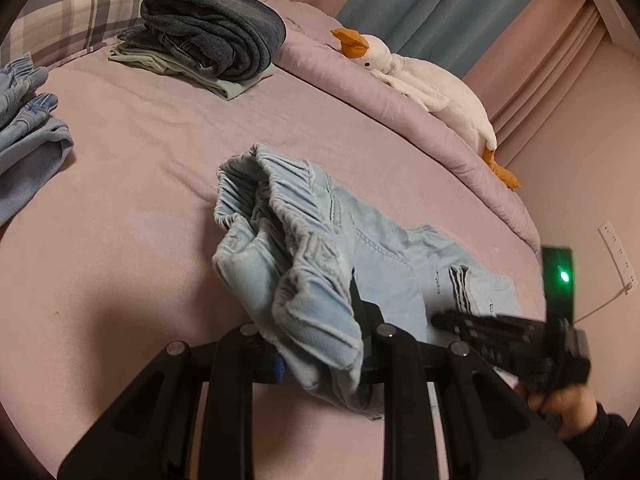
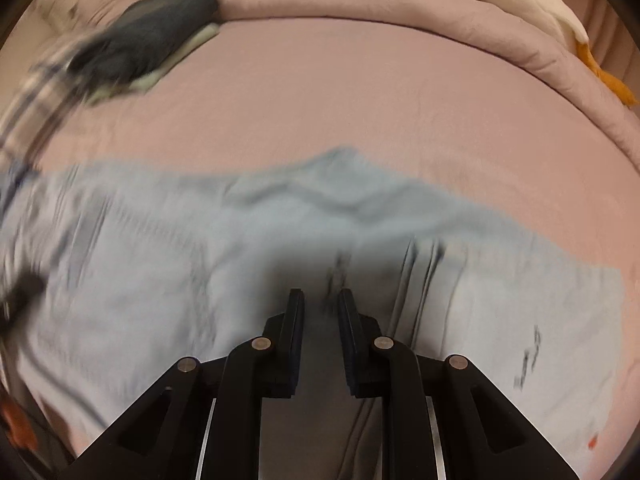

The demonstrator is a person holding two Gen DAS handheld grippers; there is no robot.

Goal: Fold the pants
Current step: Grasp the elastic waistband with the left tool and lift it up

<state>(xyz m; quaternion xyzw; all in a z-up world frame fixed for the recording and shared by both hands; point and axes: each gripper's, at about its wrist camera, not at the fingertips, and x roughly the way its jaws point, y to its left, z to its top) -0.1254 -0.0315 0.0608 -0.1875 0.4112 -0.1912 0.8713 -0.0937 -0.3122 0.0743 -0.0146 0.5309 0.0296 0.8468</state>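
Observation:
Light blue pants (image 1: pixel 312 240) lie on the pink bed sheet (image 1: pixel 140 220). Their elastic waistband is bunched and lifted at the near end. My left gripper (image 1: pixel 316 316) is shut on that waistband; the cloth drapes over its fingers and hides most of them. In the right wrist view the pants (image 2: pixel 240 240) spread across the sheet, blurred. My right gripper (image 2: pixel 320 300) hovers just above them, pointing down. Its fingers stand a narrow gap apart with nothing between them. From the left wrist view, the right gripper (image 1: pixel 444 318) sits over the pant leg at the right, held by a hand (image 1: pixel 568 404).
A stack of folded dark jeans (image 1: pixel 212 36) on a pale green garment sits at the far side by a plaid pillow (image 1: pixel 76 4). More blue garments (image 1: pixel 28 128) lie at the left. A plush goose (image 1: pixel 420 76) rests on the rolled quilt (image 1: pixel 360 92) along the right edge.

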